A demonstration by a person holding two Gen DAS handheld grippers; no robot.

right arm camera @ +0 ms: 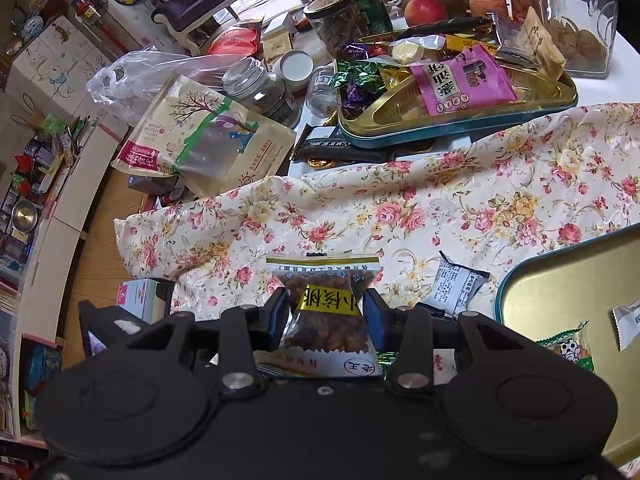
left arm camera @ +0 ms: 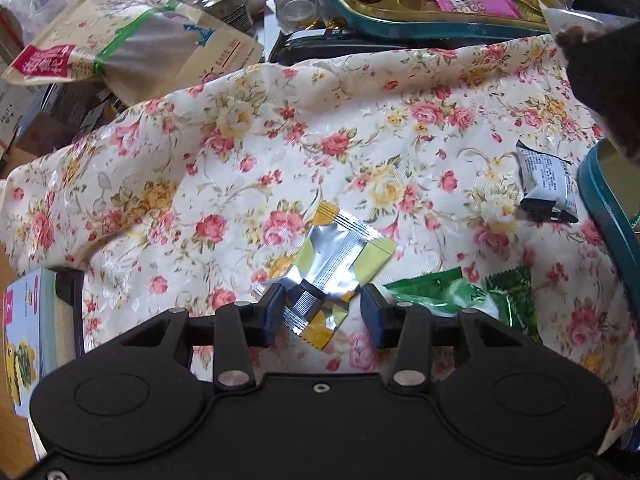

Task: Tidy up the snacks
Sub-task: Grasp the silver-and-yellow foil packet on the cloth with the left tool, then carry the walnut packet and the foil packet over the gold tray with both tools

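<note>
My left gripper [left arm camera: 322,312] points down at the floral cloth [left arm camera: 280,140], open. The lower end of a silver and yellow-green wrapper [left arm camera: 340,252] lies between its blue pads without being pressed. Two green packets [left arm camera: 440,292] lie just right of it, and a white and black packet [left arm camera: 546,184] lies farther right. My right gripper [right arm camera: 326,304] is shut on a clear walnut packet [right arm camera: 324,328] with a yellow label, held above the cloth. To its right stands a teal tray with a gold inside [right arm camera: 560,292] holding a few packets.
A second teal tray [right arm camera: 400,136] heaped with sweets and a pink packet stands at the back. A large beige pouch [right arm camera: 200,140], glass jars [right arm camera: 256,84], a plastic bag and apples crowd the far side. The cloth's left edge drops off to boxes and the floor.
</note>
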